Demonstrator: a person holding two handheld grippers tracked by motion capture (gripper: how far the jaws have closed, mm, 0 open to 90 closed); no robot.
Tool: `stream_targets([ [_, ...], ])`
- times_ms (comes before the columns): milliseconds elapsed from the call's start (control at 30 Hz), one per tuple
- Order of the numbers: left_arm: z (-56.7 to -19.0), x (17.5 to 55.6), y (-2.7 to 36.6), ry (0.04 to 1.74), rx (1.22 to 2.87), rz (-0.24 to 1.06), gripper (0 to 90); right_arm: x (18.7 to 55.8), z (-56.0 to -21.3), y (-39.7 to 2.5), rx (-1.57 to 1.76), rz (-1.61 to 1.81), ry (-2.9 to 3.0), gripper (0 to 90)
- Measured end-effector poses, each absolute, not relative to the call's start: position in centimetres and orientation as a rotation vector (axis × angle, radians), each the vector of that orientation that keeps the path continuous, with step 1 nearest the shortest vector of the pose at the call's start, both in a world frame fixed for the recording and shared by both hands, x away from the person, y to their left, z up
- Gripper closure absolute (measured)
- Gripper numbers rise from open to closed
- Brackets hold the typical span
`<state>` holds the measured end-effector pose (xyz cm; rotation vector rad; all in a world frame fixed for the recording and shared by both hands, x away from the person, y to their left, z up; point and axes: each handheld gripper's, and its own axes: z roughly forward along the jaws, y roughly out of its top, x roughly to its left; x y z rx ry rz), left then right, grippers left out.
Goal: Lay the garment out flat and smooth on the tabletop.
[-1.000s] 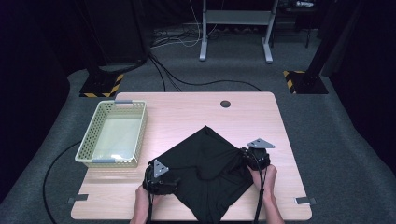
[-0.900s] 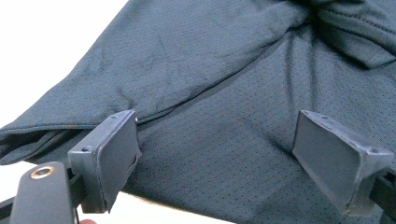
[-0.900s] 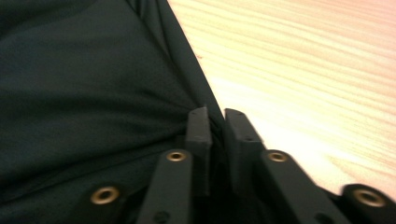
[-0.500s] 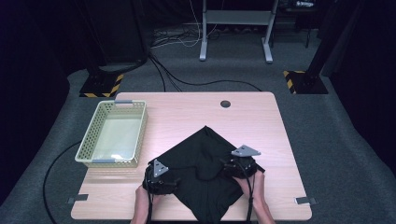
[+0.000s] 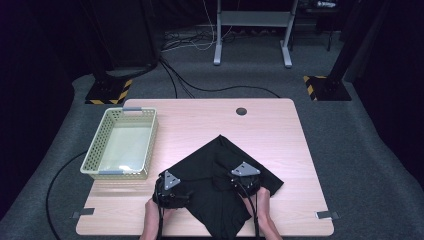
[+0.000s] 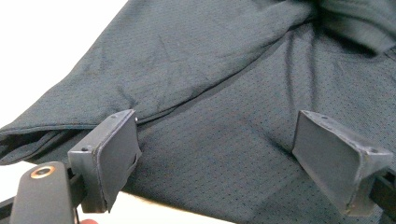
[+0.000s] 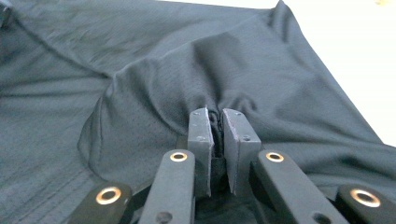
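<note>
A black mesh garment (image 5: 220, 167) lies partly folded on the near half of the wooden table (image 5: 280, 130). My right gripper (image 5: 244, 181) is shut on a raised fold of the garment (image 7: 154, 79), the cloth pinched between its pads (image 7: 201, 135) and pulled toward the middle. My left gripper (image 5: 172, 187) rests at the garment's near left edge. Its jaws stand wide open over the flat cloth (image 6: 224, 93), with nothing held between the fingers (image 6: 116, 149).
A pale green plastic basket (image 5: 121, 144) stands at the table's left side. A round cable hole (image 5: 241, 111) sits near the far edge. Tape marks lie at the near corners. Cables and stand feet are on the floor beyond.
My right gripper has carried its pinched fold of the garment leftward, folding the right part over toward the middle. The left gripper has stayed in place.
</note>
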<state>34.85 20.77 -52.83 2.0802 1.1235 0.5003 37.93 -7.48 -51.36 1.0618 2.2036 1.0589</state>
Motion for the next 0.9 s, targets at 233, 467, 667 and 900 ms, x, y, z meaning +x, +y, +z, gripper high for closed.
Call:
stream_targets([
  [233, -52.8, 34.9, 20.8, 1.122, 2.082, 0.500, 14.5, 38.6, -49.6, -11.1, 1.170, 1.131, 2.081, 82.3],
  [467, -52.8, 34.9, 20.8, 1.123, 2.081, 0.500, 14.6, 40.0, -49.7, -14.0, 1.282, 1.101, 1.998, 82.2],
  [667, -52.8, 34.9, 20.8, 1.125, 2.078, 0.500, 14.6, 41.0, -51.2, -14.9, 1.343, 1.053, 2.029, 79.0],
  [900, -52.8, 34.9, 20.8, 1.124, 2.078, 0.500, 14.6, 39.7, -48.9, -14.2, 1.295, 1.164, 1.989, 52.6],
])
